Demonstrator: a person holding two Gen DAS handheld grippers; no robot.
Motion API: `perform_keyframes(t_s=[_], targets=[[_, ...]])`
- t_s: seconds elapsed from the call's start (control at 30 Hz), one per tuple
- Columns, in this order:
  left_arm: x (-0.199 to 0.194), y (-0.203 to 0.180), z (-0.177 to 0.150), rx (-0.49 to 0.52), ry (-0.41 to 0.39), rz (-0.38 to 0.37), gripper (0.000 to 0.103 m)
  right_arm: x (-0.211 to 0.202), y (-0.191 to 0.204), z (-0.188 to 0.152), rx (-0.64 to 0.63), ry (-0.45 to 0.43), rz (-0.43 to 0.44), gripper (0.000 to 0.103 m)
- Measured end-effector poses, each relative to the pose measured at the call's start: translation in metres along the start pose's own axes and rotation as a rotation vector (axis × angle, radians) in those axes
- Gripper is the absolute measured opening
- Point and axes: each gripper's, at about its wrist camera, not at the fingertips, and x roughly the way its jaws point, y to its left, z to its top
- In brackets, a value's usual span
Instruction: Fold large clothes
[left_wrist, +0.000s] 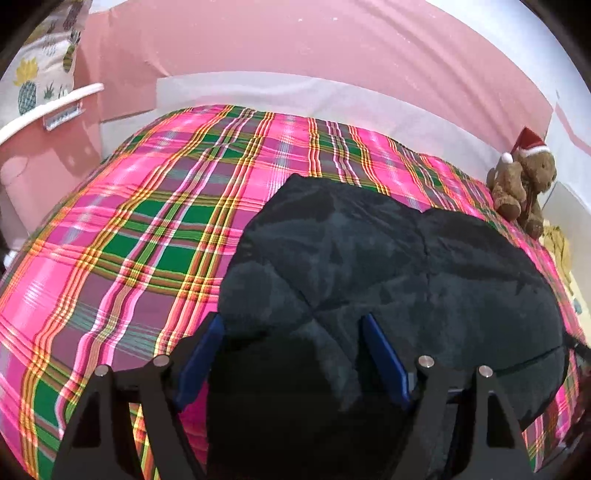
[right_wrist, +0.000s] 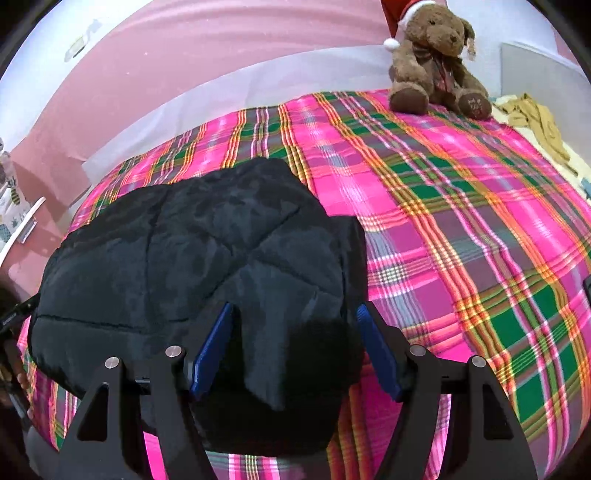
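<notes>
Left wrist, jacket (left_wrist: 388, 258) between open gripper (left_wrist: 291, 325)

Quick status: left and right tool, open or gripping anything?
Left tool: open, jaws wide over the black padded jacket, not clamped on it.
Right tool: open, jacket's near edge between the jaws, not pinched.

Dark quilted garment (left_wrist: 388, 266) near edge hidden behind claw frames, teddy's hat (right_wrist: 400, 11) cut off at top
</notes>
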Motion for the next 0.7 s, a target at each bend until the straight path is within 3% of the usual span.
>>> perform_keyframes(t_s=[0.2,0.33,0.5,0.7], targets=[[0.010,0.018,-0.009,-0.051,0.024,-0.054,0.082,0.010,-0.015,-0.003,0.058,0.033,0.071,0.074],[0.016,0.018,-0.006,-0.055,0.039,-0.067,0.082,0.010,-0.013,0.003,0.060,0.031,0.061,0.074],[-0.004,0.000,0.017,-0.014,-0.019,-0.047,0.079,-0.016,0.013,0.024,-0.023,-0.069,0.025,0.074],[0.009,-0.026,0.059,0.068,-0.044,0.009,0.078,0.006,0.046,0.059,-0.107,-0.061,0.015,0.074]])
